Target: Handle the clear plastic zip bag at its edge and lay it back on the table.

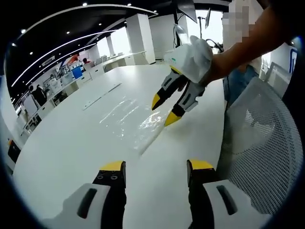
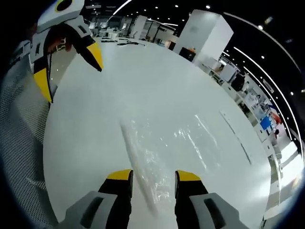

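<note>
1. The clear plastic zip bag (image 1: pixel 127 120) lies flat on the white worktop (image 1: pixel 71 143).
2. Your left tool (image 1: pixel 156 168) is spread, empty, well short of it.
3. Your right tool (image 2: pixel 152 176) is spread, straddling the bag's near edge (image 2: pixel 143 179).
4. It's probably thin, limp and slippery; pinch the raised edge, not the flat film.

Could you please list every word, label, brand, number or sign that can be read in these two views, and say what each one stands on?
None can be read.
The clear plastic zip bag lying on the white table shows no print.
The right tool carries a small green mark on its white cover, too blurred to read.
The left tool shows no lettering.
Anything on the distant office furniture is too small to read.
</note>
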